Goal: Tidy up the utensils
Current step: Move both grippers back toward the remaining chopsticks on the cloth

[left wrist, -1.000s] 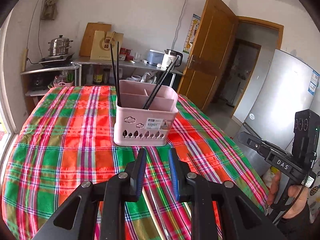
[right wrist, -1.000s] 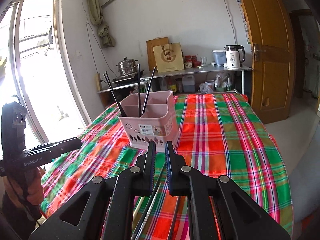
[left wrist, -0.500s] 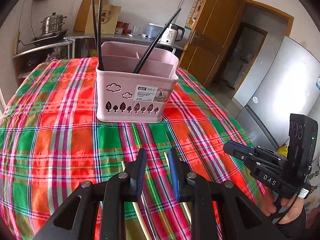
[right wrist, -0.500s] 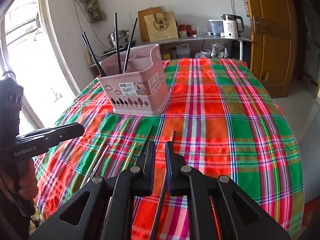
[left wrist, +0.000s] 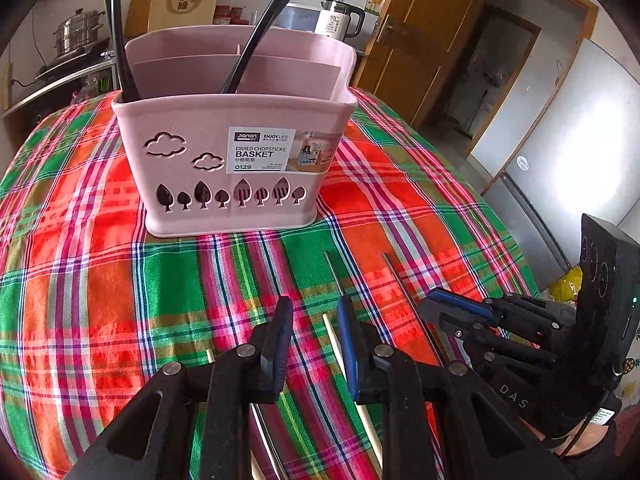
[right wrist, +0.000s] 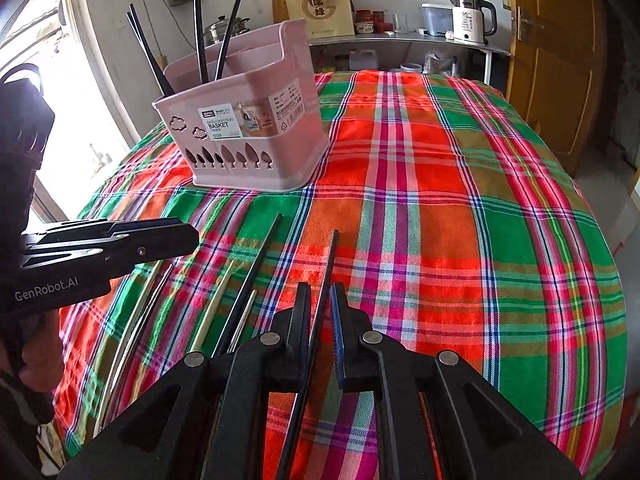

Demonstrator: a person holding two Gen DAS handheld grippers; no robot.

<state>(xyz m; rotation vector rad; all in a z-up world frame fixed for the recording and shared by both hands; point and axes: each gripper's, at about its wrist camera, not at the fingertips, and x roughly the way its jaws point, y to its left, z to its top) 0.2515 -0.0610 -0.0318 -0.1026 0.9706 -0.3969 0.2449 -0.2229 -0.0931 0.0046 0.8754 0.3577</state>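
A pink divided basket (left wrist: 240, 184) (right wrist: 256, 160) stands on the plaid tablecloth with several black chopsticks (left wrist: 120, 40) (right wrist: 200, 32) upright in it. Loose chopsticks lie in front of it: two black ones (right wrist: 256, 272) (right wrist: 327, 264), a wooden one (right wrist: 212, 312) (left wrist: 330, 332) and metal ones (left wrist: 332, 268) (right wrist: 156, 292). My left gripper (left wrist: 315, 304) (right wrist: 188, 236) hangs low over the cloth, open and empty, beside the wooden stick. My right gripper (right wrist: 320, 288) (left wrist: 430, 304) hovers over the right-hand black chopstick with only a narrow gap between its fingers; the stick shows through the gap, lying on the cloth.
The plaid tablecloth (right wrist: 440, 200) falls away at the right and near edges. Behind the table stands a metal shelf with a kettle (right wrist: 472, 20) and a steamer pot (left wrist: 76, 36). A wooden door (right wrist: 560, 60) and a fridge (left wrist: 560, 160) stand to the right, a bright window (right wrist: 32, 40) to the left.
Both grippers have come down and tipped toward the table, so the basket looms larger and the loose chopsticks lie right under the fingers. Neither gripper's gap has changed.
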